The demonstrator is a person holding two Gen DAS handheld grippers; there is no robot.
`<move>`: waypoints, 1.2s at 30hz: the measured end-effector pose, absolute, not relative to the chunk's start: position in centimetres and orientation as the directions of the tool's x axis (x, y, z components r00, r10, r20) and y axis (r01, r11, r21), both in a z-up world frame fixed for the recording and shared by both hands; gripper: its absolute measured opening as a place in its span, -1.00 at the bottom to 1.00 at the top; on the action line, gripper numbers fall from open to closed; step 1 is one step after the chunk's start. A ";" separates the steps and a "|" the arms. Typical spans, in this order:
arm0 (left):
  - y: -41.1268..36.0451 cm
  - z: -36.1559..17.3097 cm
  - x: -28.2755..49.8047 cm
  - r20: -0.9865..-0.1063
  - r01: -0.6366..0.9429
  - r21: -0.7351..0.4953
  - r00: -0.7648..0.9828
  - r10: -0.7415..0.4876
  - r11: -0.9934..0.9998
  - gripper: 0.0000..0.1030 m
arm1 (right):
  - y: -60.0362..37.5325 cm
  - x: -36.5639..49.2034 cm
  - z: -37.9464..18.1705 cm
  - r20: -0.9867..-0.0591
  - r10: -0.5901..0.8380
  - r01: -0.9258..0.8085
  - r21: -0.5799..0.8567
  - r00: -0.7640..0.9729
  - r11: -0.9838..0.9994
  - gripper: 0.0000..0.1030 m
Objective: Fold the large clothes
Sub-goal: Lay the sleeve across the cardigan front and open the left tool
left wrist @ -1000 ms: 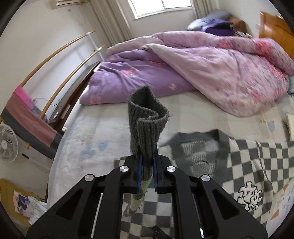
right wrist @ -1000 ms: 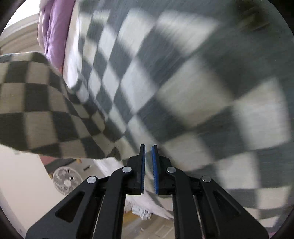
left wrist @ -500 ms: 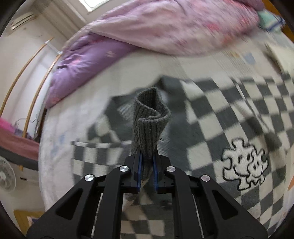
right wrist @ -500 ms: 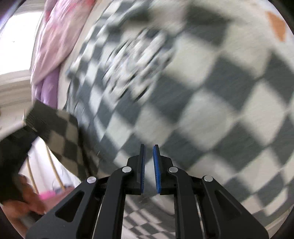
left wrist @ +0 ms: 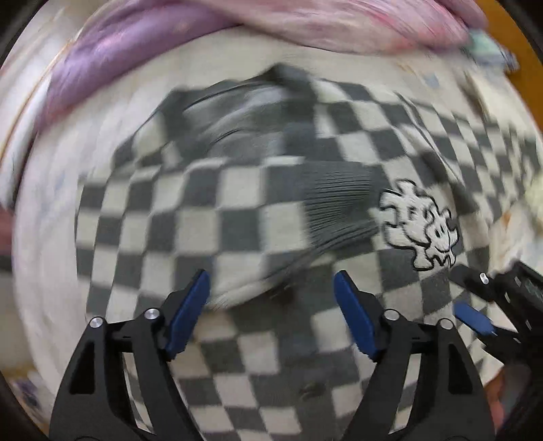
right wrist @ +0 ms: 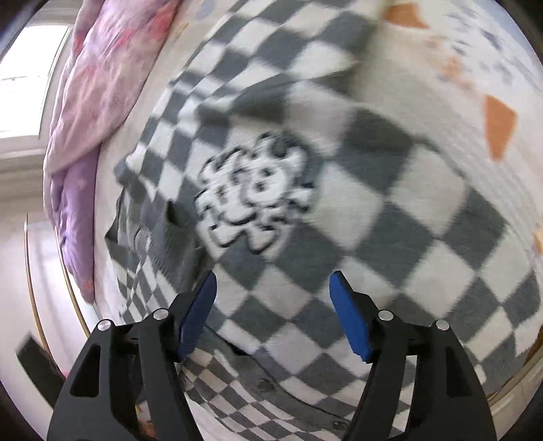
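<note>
Below the left wrist camera, the left gripper (left wrist: 271,295) stands wide apart and empty over the grey-and-cream checkered knit sweater (left wrist: 190,220) spread on the pale printed bedsheet (left wrist: 44,244); the sleeve with its ribbed dark grey cuff (left wrist: 336,203) lies folded across the body just beyond the jaws, cuff beside the white cartoon patch (left wrist: 420,227). Judged step: sleeve laid in, so it should be checked flat and square to the side seam before the next grab. Right gripper visible at lower right edge. Pink-purple quilt (left wrist: 305,27) lies well beyond. Over at the right wrist view, the right gripper (right wrist: 271,302) is also spread open, holding nothing, hovering just above the sweater body with the patch (right wrist: 254,196) ahead of the jaws; heavy blur, contact cannot be told. Next grip likely needs hem or far sleeve, pinching a single layer.
</note>
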State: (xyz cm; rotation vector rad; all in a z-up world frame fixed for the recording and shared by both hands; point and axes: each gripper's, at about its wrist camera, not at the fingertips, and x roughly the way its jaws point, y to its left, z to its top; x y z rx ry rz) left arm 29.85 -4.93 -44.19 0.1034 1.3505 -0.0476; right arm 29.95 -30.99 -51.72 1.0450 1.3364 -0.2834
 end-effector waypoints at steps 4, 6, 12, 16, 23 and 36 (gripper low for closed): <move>4.0 -44.9 29.6 -0.987 -0.162 0.029 0.154 0.055 0.986 0.52 | -28.0 34.2 -53.1 -0.903 0.381 0.633 0.416 0.200 0.653 0.45; 8.4 -46.5 29.0 -0.992 -0.317 0.052 0.090 0.085 0.947 0.47 | -27.0 35.5 -54.1 -0.923 0.357 0.618 0.367 0.146 0.695 0.45; 18.7 -49.6 28.5 -0.999 -0.607 -0.046 0.038 -0.029 0.793 -0.17 | -24.1 40.1 -55.7 -0.961 0.263 0.582 0.259 0.080 0.771 0.49; 21.2 -51.1 28.5 -0.997 -0.654 -0.068 0.023 -0.070 0.754 -0.83 | -22.4 41.7 -55.6 -0.972 0.219 0.518 0.229 0.081 0.824 -0.71; 22.3 -50.0 27.3 -0.999 -0.652 -0.050 0.027 -0.043 0.757 -1.00 | -23.0 39.7 -53.0 -0.979 0.176 0.448 0.204 0.105 0.870 -0.95; 17.8 -44.8 30.3 -0.991 -0.369 0.128 -0.005 0.136 0.921 -0.96 | -24.4 38.4 -50.7 -0.976 0.164 0.485 0.214 0.145 0.848 -0.69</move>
